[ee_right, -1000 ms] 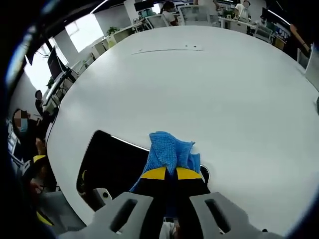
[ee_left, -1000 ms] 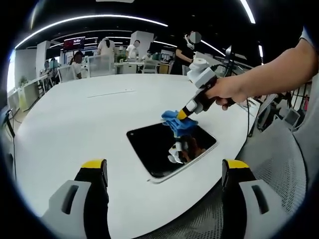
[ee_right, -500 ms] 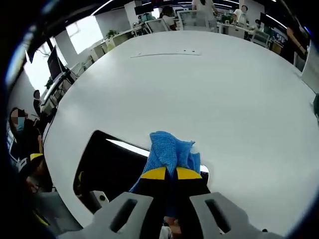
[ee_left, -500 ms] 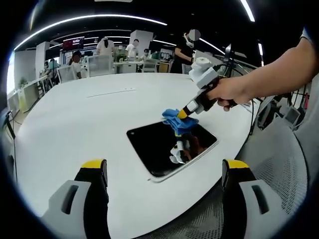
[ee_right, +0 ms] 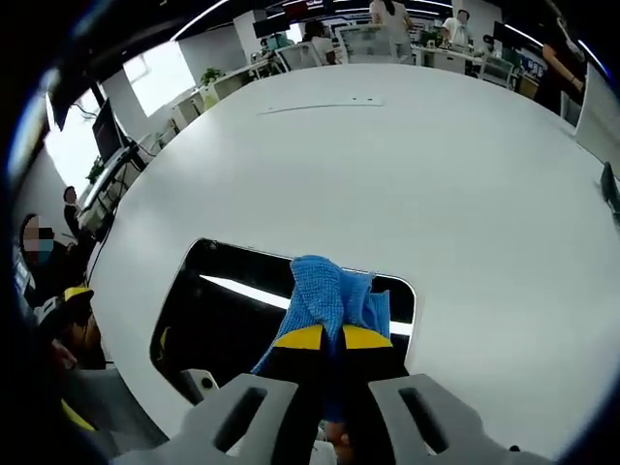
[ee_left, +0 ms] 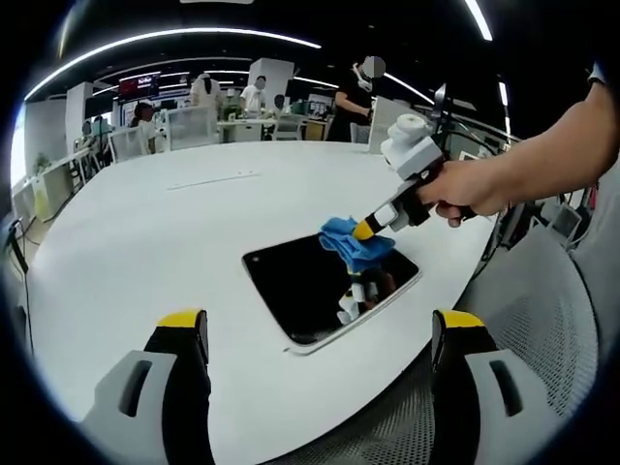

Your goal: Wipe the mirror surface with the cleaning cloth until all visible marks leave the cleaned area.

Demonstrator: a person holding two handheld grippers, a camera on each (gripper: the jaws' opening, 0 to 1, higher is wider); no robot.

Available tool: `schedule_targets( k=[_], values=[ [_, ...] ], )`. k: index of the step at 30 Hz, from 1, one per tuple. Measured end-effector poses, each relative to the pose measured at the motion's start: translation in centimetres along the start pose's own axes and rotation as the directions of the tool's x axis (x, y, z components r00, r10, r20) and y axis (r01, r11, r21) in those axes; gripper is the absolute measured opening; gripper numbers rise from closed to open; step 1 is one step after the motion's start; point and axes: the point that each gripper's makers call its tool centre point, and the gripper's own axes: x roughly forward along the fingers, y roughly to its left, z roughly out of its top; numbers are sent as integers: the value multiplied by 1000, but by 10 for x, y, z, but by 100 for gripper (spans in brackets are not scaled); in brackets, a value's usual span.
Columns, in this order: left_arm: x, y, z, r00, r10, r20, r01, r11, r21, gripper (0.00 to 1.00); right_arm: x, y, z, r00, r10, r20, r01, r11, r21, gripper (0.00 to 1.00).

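Observation:
A dark rectangular mirror [ee_left: 310, 291] [ee_right: 232, 310] lies flat on the round white table [ee_left: 145, 232] near its front edge. My right gripper [ee_left: 365, 230] [ee_right: 327, 337] is shut on a blue cleaning cloth [ee_left: 351, 242] [ee_right: 329, 295], which presses on the mirror's far right part. A hand holds that gripper, coming in from the right in the left gripper view. My left gripper [ee_left: 315, 334] stands open over the table's near edge, short of the mirror, with nothing between its yellow-tipped fingers [ee_left: 184, 325]. The mirror reflects the right gripper and ceiling lights.
A mesh chair [ee_left: 523, 339] stands at the right by the table edge. People and desks [ee_left: 223, 107] fill the office behind the table. A thin strip [ee_left: 213, 180] lies on the table's far part. Bare white tabletop [ee_right: 387, 174] stretches beyond the mirror.
The right gripper has slid the cloth across the mirror toward its far right corner. The left gripper has stayed put.

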Motion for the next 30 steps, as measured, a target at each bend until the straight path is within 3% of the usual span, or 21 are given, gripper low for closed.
schedule_targets(
  k=[13,18,30],
  values=[
    [-1,1,0,1000,2,6,-2,1000,-2,95,-14,9,-23,1000,16,3,-16,1000,25,0],
    [-2,2,2,1000,10,11,-10,1000,-6,95,-16,13,-27,1000,20,5,-20,1000,-2,0],
    [-1,3,1,1000,16,7,-16,1000,-5,94,-22,15,-37,999,48,5,-48,997,55,0]
  ],
)
